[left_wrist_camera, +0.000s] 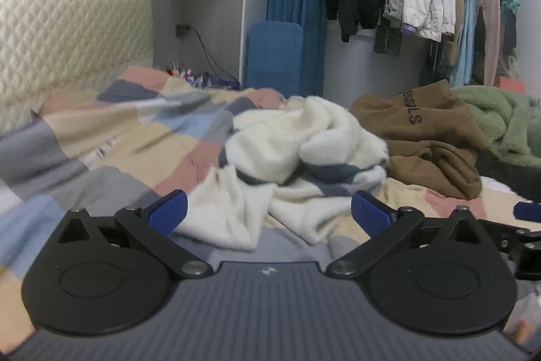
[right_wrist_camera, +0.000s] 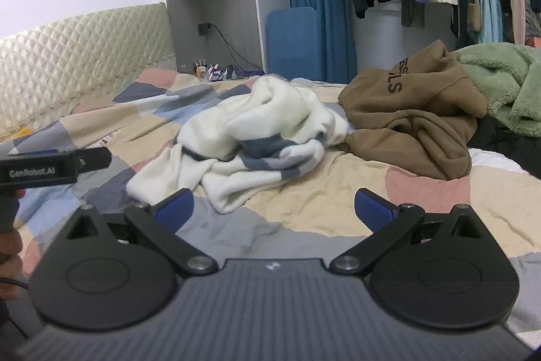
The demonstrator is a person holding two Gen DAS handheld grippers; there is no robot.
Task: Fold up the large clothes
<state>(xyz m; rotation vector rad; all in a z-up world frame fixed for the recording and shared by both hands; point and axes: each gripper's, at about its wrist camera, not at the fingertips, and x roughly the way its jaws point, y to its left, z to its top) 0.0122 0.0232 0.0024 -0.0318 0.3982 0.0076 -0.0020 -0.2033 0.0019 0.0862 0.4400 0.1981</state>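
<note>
Nothing on the bed looks folded yet, so the task seems to be at its very start. The white sweater (left_wrist_camera: 297, 151), fluffy with grey-blue stripes, lies crumpled in a heap on the patchwork bedspread (left_wrist_camera: 101, 137), its nearest flap reaching down toward six o'clock in the left wrist view. The left gripper (left_wrist_camera: 268, 213) hangs just over that flap with its jaws spread wide and nothing between them; the blue pads (left_wrist_camera: 167, 213) stand on either side of the cloth, though whether the left pad brushes the fabric is hard to judge from this angle. The right gripper (right_wrist_camera: 274, 208) is likewise released and empty, poised above bare bedspread with the sweater at about twelve o'clock and a little apart from it. At two o'clock in both views sits a brown hoodie (left_wrist_camera: 429, 137) with dark lettering, also bunched up and touching the sweater's far edge, and beyond it at three o'clock a green fleece (left_wrist_camera: 500, 117) piled loosely. All three garments therefore remain to be done. For the sweater, what is left is everything: take hold of an edge or the shoulders, lift and spread it flat, tuck in the sleeves, then fold it over. The soft, thick knit will likely sag and cling to itself when lifted.
</note>
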